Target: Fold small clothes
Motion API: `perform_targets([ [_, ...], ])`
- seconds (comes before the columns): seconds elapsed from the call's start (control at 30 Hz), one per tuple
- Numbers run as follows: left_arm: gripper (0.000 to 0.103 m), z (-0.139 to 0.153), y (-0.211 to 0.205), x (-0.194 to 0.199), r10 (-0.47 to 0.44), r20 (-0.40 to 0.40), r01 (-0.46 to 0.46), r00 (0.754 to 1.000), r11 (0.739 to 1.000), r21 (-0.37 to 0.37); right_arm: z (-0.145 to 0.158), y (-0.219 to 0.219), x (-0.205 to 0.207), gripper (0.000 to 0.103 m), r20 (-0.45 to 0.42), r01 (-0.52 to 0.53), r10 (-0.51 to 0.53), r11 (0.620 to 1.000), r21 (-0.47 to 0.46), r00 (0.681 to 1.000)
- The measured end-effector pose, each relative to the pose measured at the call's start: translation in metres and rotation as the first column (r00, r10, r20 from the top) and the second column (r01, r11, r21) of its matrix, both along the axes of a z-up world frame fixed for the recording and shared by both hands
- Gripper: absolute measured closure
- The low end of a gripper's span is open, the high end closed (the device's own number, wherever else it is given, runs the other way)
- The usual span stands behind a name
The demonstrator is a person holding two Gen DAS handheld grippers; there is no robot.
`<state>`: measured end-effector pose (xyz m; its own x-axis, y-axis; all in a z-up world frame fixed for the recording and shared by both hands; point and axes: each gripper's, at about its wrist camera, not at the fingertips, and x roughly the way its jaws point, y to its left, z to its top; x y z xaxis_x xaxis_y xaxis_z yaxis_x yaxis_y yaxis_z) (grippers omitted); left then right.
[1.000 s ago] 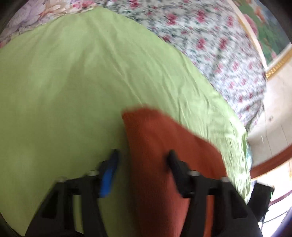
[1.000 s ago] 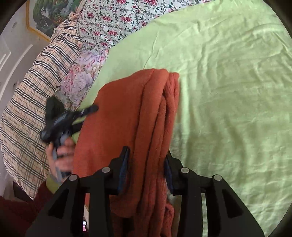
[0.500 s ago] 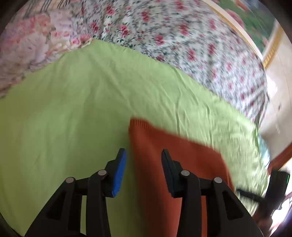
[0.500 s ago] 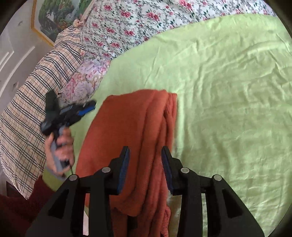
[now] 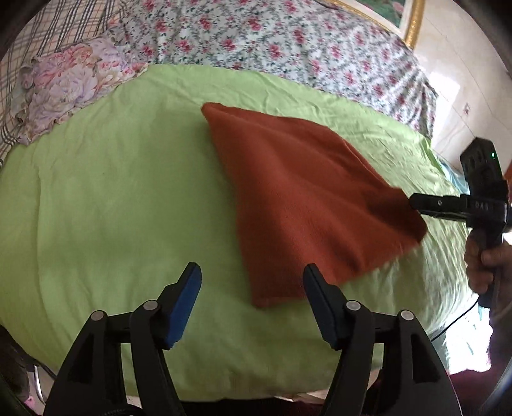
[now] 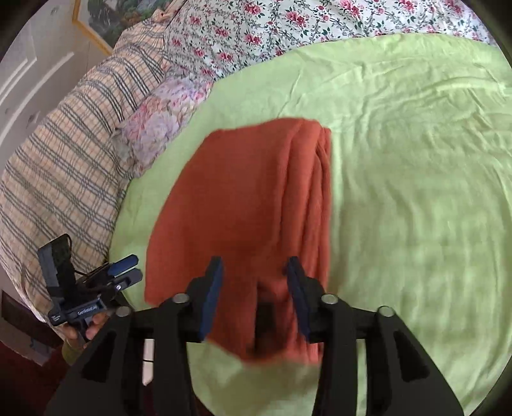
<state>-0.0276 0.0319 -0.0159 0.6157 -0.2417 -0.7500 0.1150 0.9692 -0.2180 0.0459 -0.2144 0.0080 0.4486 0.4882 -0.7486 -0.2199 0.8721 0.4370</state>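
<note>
A rust-orange knitted garment [image 5: 304, 198] lies folded into a narrow stack on the lime-green sheet [image 5: 112, 192]. My left gripper [image 5: 252, 278] hovers off the garment's near corner with its jaws opening wide and nothing pinched. In the right wrist view it shows at the lower left [image 6: 134, 267], away from the garment [image 6: 243, 204]. My right gripper [image 6: 254, 268] hangs just above the stack's near end; its jaws are opening and the pads stand off the folded layers. From the left wrist view the right gripper [image 5: 416, 204] sits at the garment's right corner, held by a hand [image 5: 483, 256].
Floral bedding [image 5: 288, 41] and a frilled pastel pillow [image 5: 64, 83] border the sheet at the back. A plaid quilt [image 6: 64, 166] lies along the bed's left side. The bed's edge drops off near both grippers, and a framed picture [image 6: 105, 19] hangs on the wall.
My left gripper left the garment, swung back toward the bed's near edge and opened wide. My right gripper let go of the folded edge and lifted; the garment now lies flat.
</note>
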Motion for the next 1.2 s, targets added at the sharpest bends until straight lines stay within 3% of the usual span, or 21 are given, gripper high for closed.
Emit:
perform_targets([
  [0.13, 0.033, -0.015, -0.020, -0.011, -0.019, 0.010, 0.018, 1.000, 0.995, 0.095, -0.007, 0.002, -0.022, 0.056, -0.018, -0.024, 0.024, 0.999, -0.022, 1.000],
  [0.27, 0.033, -0.023, -0.031, -0.003, -0.032, 0.022, 0.029, 0.999, 0.992, 0.124, -0.015, 0.013, -0.023, 0.056, -0.007, -0.046, 0.046, 0.997, -0.054, 0.999],
  [0.33, 0.033, -0.029, -0.037, 0.004, -0.036, 0.018, 0.032, 0.999, 0.987, 0.158, -0.018, 0.023, -0.016, 0.074, -0.004, -0.077, 0.076, 0.996, -0.049, 0.997],
  [0.37, 0.033, -0.030, -0.036, 0.009, -0.037, 0.014, 0.034, 0.999, 0.985, 0.170, -0.018, 0.028, -0.012, 0.097, -0.007, -0.093, 0.093, 0.995, -0.046, 0.996],
  [0.47, 0.032, -0.028, -0.036, 0.015, -0.024, 0.027, 0.018, 0.999, 0.980, 0.198, -0.001, 0.041, -0.002, 0.098, 0.033, -0.122, 0.122, 0.992, -0.010, 0.992],
  [0.5, 0.040, -0.025, -0.033, 0.017, 0.007, 0.030, -0.013, 1.000, 0.979, 0.204, 0.014, 0.039, -0.001, 0.098, 0.073, -0.126, 0.123, 0.991, 0.035, 0.990],
  [0.53, 0.053, -0.022, -0.028, 0.019, 0.048, 0.031, -0.053, 0.998, 0.979, 0.197, 0.031, 0.034, -0.001, 0.098, 0.122, -0.119, 0.109, 0.990, 0.078, 0.987],
  [0.57, 0.060, -0.020, -0.021, 0.020, 0.079, 0.022, -0.082, 0.997, 0.984, 0.156, 0.044, 0.029, -0.001, 0.098, 0.157, -0.112, 0.096, 0.989, 0.099, 0.983],
  [0.63, 0.078, -0.013, -0.008, 0.019, 0.124, 0.012, -0.125, 0.992, 0.991, 0.048, 0.064, 0.020, -0.005, 0.098, 0.219, -0.112, 0.088, 0.989, 0.097, 0.972],
  [0.67, 0.081, -0.011, -0.008, 0.017, 0.132, 0.015, -0.132, 0.991, 0.990, 0.043, 0.066, 0.017, -0.008, 0.099, 0.228, -0.109, 0.092, 0.992, 0.064, 0.969],
  [0.77, 0.088, -0.016, -0.025, 0.011, 0.128, 0.007, -0.128, 0.992, 0.981, 0.147, 0.041, 0.015, -0.014, 0.099, 0.185, -0.083, 0.093, 0.995, -0.061, 0.978],
  [0.93, 0.091, -0.029, -0.037, 0.008, 0.113, -0.021, -0.106, 0.993, 0.974, 0.202, -0.013, -0.006, -0.021, 0.099, 0.085, -0.026, 0.041, 0.984, -0.174, 0.996],
  [1.2, 0.095, -0.028, -0.038, 0.003, 0.114, -0.037, -0.106, 0.993, 0.980, 0.168, -0.032, -0.011, -0.021, 0.099, 0.049, -0.013, 0.024, 0.976, -0.219, 0.999],
])
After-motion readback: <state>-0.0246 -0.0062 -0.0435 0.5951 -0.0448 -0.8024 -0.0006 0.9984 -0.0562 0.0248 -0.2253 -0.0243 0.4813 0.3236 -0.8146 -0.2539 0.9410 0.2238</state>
